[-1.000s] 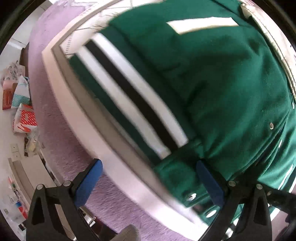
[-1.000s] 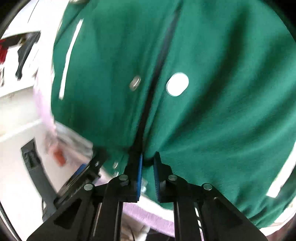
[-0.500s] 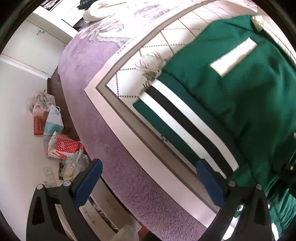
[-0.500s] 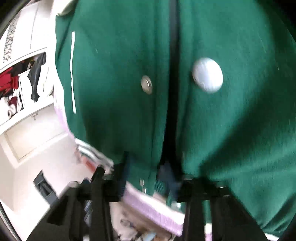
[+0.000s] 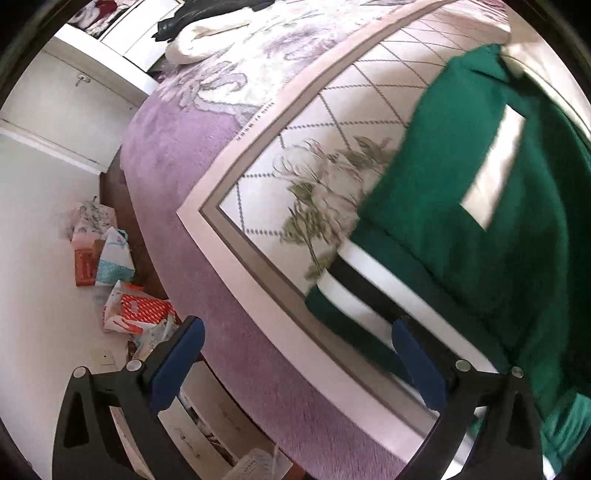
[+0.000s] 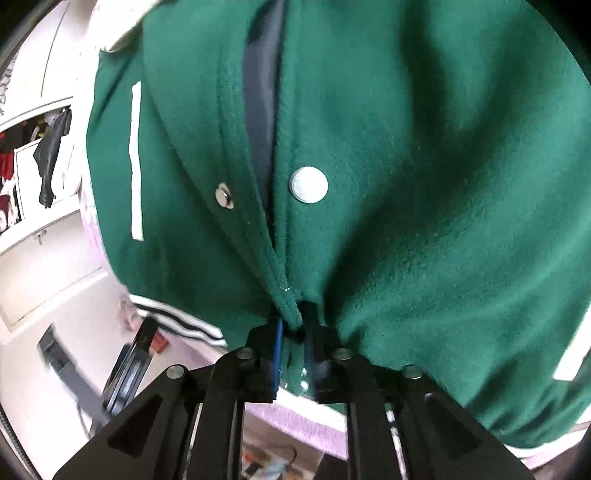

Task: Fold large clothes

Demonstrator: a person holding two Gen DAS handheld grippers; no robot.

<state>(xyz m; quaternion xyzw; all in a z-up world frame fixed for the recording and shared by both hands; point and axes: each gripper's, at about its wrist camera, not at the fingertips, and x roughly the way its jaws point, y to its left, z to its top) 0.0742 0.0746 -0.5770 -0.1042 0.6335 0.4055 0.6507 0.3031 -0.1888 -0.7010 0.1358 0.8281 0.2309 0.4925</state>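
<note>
A green jacket (image 5: 469,206) with white stripes and a black-and-white ribbed hem (image 5: 365,299) lies on a quilted mat (image 5: 332,122) on the bed, at the right of the left wrist view. My left gripper (image 5: 295,354) is open and empty, held above the bed's edge, left of the hem. In the right wrist view the jacket (image 6: 424,184) fills the frame, front opening up, with snap buttons (image 6: 308,184). My right gripper (image 6: 293,339) is shut on the jacket's front edge near the hem.
A purple blanket (image 5: 177,155) covers the bed. Bags and packages (image 5: 110,266) lie on the floor at the left. A white cupboard (image 5: 55,110) stands beyond. Dark and white clothes (image 5: 207,29) lie at the bed's far end.
My left gripper has pulled back and left, away from the jacket, so more bed and floor show. My right gripper stays shut on the jacket's front edge; the jacket has shifted in view.
</note>
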